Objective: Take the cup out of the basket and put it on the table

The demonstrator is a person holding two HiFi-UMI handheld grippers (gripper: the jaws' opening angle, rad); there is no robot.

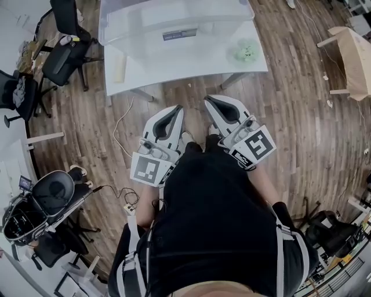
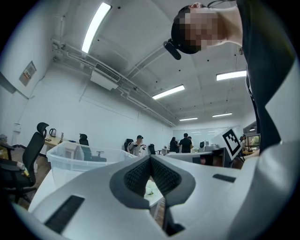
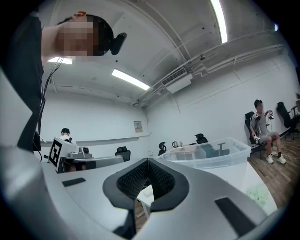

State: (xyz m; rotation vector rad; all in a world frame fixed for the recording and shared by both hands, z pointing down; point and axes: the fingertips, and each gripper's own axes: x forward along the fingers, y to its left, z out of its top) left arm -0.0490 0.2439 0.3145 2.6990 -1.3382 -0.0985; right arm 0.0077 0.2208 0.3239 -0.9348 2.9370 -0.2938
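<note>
A clear plastic basket (image 1: 174, 17) stands on the white table (image 1: 185, 64) ahead of me; it also shows in the left gripper view (image 2: 75, 157) and the right gripper view (image 3: 211, 154). A pale green thing, possibly the cup (image 1: 245, 52), lies on the table to the basket's right, apart from it (image 3: 258, 194). My left gripper (image 1: 174, 110) and right gripper (image 1: 213, 100) hang side by side close to my body, over the wooden floor short of the table. The pads of each meet at the tips (image 2: 150, 159) (image 3: 148, 161), both shut with nothing between them.
Black office chairs (image 1: 64, 52) stand left of the table, another chair (image 1: 52, 194) is at lower left. A wooden piece of furniture (image 1: 353, 52) is at the right edge. A cable (image 1: 124, 127) lies on the floor. People sit and stand far off in the room (image 2: 185, 143).
</note>
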